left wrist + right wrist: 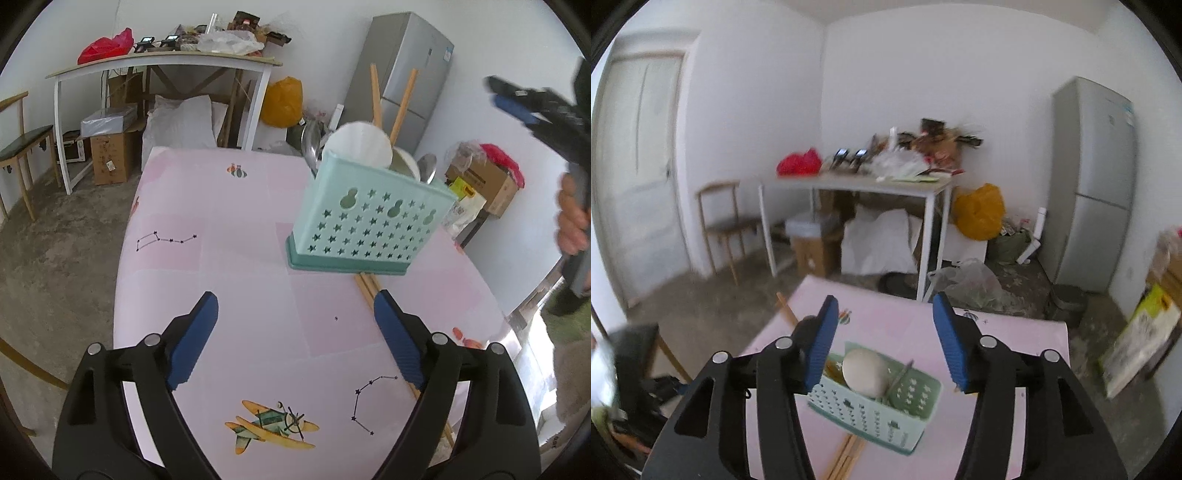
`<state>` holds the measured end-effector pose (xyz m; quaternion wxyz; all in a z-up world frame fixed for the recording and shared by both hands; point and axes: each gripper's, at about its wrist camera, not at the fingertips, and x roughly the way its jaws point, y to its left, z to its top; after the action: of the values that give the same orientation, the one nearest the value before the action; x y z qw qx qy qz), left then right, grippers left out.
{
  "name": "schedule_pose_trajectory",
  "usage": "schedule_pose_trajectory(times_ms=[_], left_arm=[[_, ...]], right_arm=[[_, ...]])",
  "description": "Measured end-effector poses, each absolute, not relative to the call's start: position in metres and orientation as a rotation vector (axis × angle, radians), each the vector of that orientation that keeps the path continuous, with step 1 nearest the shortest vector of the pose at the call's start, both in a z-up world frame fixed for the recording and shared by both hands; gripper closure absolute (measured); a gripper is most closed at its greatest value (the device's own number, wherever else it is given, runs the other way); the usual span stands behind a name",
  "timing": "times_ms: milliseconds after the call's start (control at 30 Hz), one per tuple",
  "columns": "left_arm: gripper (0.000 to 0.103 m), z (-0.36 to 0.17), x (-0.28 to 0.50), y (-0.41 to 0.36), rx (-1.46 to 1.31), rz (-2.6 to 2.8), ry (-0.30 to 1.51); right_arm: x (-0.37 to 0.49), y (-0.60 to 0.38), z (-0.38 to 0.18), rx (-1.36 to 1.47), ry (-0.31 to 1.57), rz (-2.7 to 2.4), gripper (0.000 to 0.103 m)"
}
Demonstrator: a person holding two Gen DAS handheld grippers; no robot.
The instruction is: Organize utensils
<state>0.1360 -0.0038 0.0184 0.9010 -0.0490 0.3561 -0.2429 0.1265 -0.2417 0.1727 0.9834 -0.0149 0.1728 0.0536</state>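
A teal star-punched utensil basket (373, 218) stands on the pink table (240, 280). It holds a white spoon (360, 142), metal spoons (311, 142) and two upright chopsticks (402, 103). More chopsticks (364, 290) lie flat on the table by the basket's base, touching my left gripper's right finger. My left gripper (295, 306) is open and empty, low over the table in front of the basket. My right gripper (885, 300) is open above the basket (871, 406) and white spoon (866, 373), with nothing between its pads. In the left wrist view, a hand (572, 218) holds it at upper right.
Beyond the table stand a white side table (162, 62) piled with bags and boxes, a grey fridge (410, 74), a yellow bag (282, 101), cardboard boxes (487, 181) and a wooden chair (22, 147). The table's far edge (871, 288) lies just past the basket.
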Motion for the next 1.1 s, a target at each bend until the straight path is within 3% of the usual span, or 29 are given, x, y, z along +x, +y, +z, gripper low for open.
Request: schedule_pose_trajectory(times_ms=[133, 333, 500, 633, 1100], left_arm=[[0.02, 0.009, 0.14, -0.014, -0.05, -0.459, 0.784], [0.02, -0.008, 0.143, -0.032, 0.056, -0.385, 0.871], [0.02, -0.019, 0.142, -0.046, 0.094, -0.381, 0.942], [0.02, -0.024, 0.136, -0.056, 0.134, -0.393, 0.963], [0.02, -0.023, 0.132, -0.081, 0.202, -0.409, 0.978]], right_arm=[[0.101, -0.255, 0.147, 0.078, 0.406, 0.102, 0.05], [0.105, -0.251, 0.048, 0.224, 0.75, 0.111, 0.05], [0.108, -0.233, -0.024, 0.288, 0.939, 0.112, 0.069], [0.106, -0.227, -0.049, 0.303, 0.977, 0.102, 0.079], [0.111, -0.229, -0.072, 0.31, 0.987, 0.102, 0.095]])
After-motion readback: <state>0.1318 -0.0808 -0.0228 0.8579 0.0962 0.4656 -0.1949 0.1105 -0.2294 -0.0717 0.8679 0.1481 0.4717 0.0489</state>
